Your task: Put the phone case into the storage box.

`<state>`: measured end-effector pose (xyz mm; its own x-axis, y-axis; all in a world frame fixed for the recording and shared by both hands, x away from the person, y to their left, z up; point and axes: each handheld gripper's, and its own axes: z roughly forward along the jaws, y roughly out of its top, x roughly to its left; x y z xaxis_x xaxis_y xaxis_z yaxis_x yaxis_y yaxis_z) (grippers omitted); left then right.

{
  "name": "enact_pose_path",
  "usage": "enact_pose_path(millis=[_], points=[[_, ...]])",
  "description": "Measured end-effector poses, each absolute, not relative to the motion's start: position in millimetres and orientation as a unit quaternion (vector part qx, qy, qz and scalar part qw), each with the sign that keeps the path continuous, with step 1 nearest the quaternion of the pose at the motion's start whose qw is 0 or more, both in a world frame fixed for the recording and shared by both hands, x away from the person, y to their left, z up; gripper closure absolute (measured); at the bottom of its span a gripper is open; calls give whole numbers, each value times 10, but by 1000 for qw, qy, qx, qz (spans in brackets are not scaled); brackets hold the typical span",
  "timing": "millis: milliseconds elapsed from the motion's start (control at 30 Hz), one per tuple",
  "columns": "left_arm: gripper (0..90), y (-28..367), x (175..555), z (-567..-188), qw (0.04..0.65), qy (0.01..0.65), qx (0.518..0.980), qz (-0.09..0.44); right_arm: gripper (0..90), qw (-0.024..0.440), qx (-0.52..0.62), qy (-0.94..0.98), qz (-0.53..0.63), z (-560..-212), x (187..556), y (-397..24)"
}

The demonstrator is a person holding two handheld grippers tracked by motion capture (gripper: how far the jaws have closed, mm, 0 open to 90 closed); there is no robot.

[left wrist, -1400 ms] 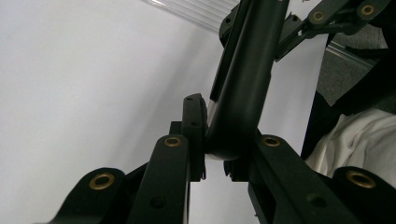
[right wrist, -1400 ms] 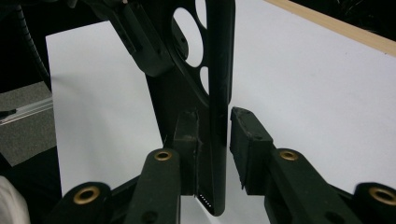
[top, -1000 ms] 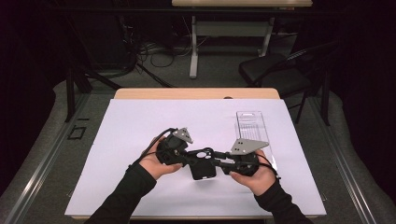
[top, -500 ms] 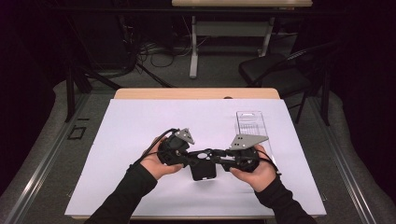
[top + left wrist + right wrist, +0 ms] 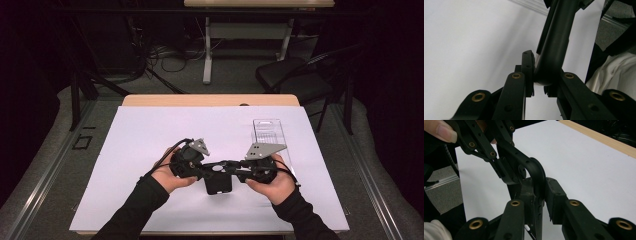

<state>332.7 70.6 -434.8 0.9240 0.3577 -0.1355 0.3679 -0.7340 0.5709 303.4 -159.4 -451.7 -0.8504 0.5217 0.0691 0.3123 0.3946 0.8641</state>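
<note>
Over the middle of the white table cover (image 5: 150,135) both hands hold one black object (image 5: 218,184), a boxy body with a curved, perforated arm (image 5: 536,170). My left gripper (image 5: 207,170) comes in from the left. In the left gripper view it (image 5: 541,75) is shut on the black arm (image 5: 556,37). My right gripper (image 5: 235,172) comes in from the right. Its jaws (image 5: 541,192) have just been closing, with the object's arm and body between them, and the pads now press on it. The left gripper's jaws (image 5: 499,162) also grip the arm in the right gripper view.
A clear plastic tray (image 5: 268,131) lies on the cover at the back right, just beyond the right hand. The table's wooden back edge (image 5: 210,100) runs behind the cover. A dark chair (image 5: 295,75) and desk legs (image 5: 206,50) stand on the floor beyond.
Both hands stay at the same spot with the black object between them. The grey plate on the right gripper has risen and tilted very slightly.
</note>
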Motion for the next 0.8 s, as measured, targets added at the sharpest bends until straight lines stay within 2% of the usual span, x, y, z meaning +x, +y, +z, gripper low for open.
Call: enact_pose_path(millis=[467, 800], points=[[815, 710, 3322, -4365, 301, 194, 934, -9, 807, 109, 247, 835, 480, -4543, 3028, -1581], [815, 719, 3321, -4358, 305, 198, 931, -6, 815, 126, 241, 837, 475, -4525, 3008, -1561]])
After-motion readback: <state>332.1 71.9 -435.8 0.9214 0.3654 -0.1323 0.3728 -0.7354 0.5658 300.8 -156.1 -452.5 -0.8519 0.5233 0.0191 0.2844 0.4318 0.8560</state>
